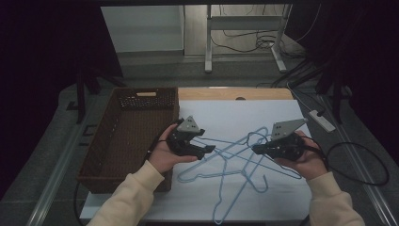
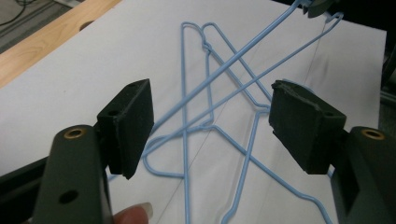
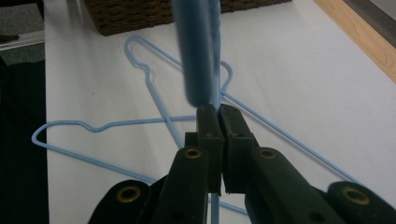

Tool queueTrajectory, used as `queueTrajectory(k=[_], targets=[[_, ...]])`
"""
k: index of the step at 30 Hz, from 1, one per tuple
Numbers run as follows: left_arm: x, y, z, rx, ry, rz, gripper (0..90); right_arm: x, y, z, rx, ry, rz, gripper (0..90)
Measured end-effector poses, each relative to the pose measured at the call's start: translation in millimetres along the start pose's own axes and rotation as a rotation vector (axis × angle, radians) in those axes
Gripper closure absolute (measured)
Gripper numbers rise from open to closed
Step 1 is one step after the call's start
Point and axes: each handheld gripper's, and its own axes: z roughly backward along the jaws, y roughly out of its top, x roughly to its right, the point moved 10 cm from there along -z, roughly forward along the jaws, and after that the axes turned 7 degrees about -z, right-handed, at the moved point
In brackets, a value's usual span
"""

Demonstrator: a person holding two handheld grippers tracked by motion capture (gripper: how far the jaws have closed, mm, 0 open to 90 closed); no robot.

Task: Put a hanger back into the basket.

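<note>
A tangle of light blue wire hangers lies on the white sheet in the middle of the table. My right gripper is shut on the wire of one hanger, which rises out of focus from the closed jaws. That held wire runs slanting towards my left gripper, a short way to its left over the heap. In the left gripper view the left gripper stands open above the crossed hangers, with nothing touching its pads.
A brown woven basket stands along the table's left side, close to the left hand. Bare wood shows at the table's far edge. Cables and a power strip lie on the floor to the right.
</note>
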Motion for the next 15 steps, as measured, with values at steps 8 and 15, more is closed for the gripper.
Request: queueTrajectory(k=[8,15], targets=[[7.1,2.6,-22.7,-0.047,-0.031,-0.064,33.0,-6.4,2.6,3.9,-0.011,0.030,0.018,88.3],[11.4,-4.8,-33.1,-0.138,-0.010,-0.172,62.8,-11.8,3.2,5.6,-0.013,0.071,0.042,88.3]])
